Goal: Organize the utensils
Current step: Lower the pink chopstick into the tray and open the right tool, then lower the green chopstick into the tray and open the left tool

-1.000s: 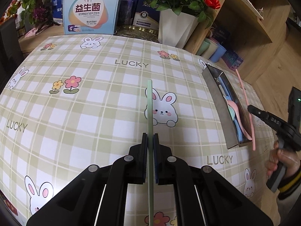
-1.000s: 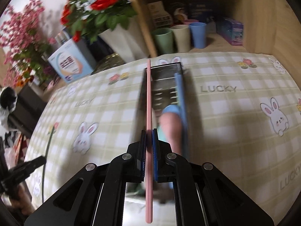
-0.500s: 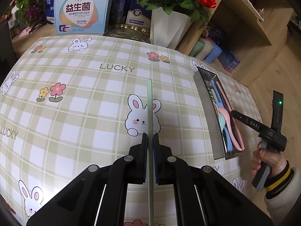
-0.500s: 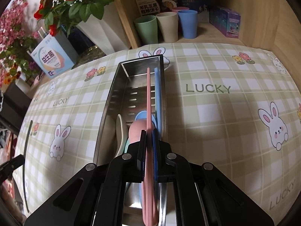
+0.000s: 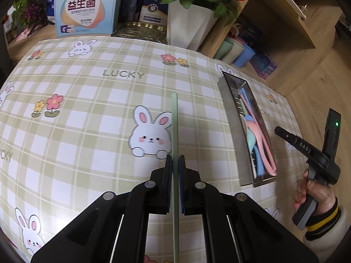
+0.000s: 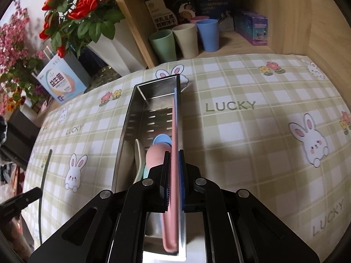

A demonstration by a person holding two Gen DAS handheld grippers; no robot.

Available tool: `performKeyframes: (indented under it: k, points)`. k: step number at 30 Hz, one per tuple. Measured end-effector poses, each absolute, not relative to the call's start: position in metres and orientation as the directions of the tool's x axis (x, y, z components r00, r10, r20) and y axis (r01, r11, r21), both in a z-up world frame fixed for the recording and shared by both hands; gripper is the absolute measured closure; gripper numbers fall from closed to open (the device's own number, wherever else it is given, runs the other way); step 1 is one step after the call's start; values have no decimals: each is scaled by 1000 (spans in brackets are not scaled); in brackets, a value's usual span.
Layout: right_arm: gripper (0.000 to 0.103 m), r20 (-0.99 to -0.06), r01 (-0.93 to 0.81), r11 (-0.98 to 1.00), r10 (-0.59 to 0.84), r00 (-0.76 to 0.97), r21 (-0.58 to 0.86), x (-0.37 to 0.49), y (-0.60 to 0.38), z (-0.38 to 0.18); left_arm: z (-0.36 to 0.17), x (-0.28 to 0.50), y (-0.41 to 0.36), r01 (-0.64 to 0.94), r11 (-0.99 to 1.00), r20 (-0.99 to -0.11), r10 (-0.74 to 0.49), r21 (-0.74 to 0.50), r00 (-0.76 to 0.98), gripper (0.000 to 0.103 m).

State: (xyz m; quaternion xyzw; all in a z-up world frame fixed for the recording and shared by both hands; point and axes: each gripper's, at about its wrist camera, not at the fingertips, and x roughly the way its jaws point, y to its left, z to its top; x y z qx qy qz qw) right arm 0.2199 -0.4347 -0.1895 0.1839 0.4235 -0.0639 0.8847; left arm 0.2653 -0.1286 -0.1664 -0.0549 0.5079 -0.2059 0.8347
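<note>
My left gripper (image 5: 175, 160) is shut on a thin pale green stick (image 5: 174, 120) and holds it above the checked tablecloth, left of the steel tray (image 5: 230, 118). My right gripper (image 6: 174, 155) is shut on a pink stick (image 6: 174, 127). That stick runs along the right wall inside the steel tray (image 6: 129, 120), with its near end over the tray's front edge. In the tray lie a pink spoon (image 6: 155, 155), a blue spoon (image 6: 162, 139) and a cream spoon (image 6: 139, 153). In the left wrist view the right gripper (image 5: 278, 130) hangs just right of the tray.
A white pot of red flowers (image 5: 188, 26) and a printed box (image 5: 85, 8) stand behind the table. Several cups (image 6: 186, 37) sit in a wooden shelf beyond the tray's far end. A hand (image 5: 311, 192) in a striped cuff holds the right gripper.
The right gripper carried the pink stick from over the tray's left side down into the tray, along its right wall. The left gripper drifted nearer the tray with the green stick.
</note>
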Motion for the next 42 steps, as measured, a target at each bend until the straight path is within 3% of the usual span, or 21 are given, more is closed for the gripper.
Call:
performKeyframes:
  k: [9,12,13,16,20,28,42]
  points:
    - [93,-784,288,925,16,621,247,206,-446,-183,-152,282,-187,316,860,-799,-496,-400,339,97]
    - [73,-783,289,925,14,622,246,204,-448,-183,-149,290,-213,326,849,-793,-515,-417,326,97]
    - [61,-779,287,926,12,627,246,202,-449,-183,-149,294,-222,322,845,-791,-522,-427,319,97]
    - [59,-782,284,926,18,623,248,200,-450,-186,-150,304,-246,312,835,-787,-540,-454,299,97]
    - [48,-787,293,918,33,615,267,197,-457,-191,-160,318,-281,288,835,-797,-540,-469,269,97]
    - [39,-795,298,909,58,604,293,196,-466,-195,-183,343,-318,230,859,-832,-504,-457,230,97]
    - [38,-810,326,897,57,584,298,196,-473,-205,-208,350,-349,225,862,-852,-494,-454,174,97]
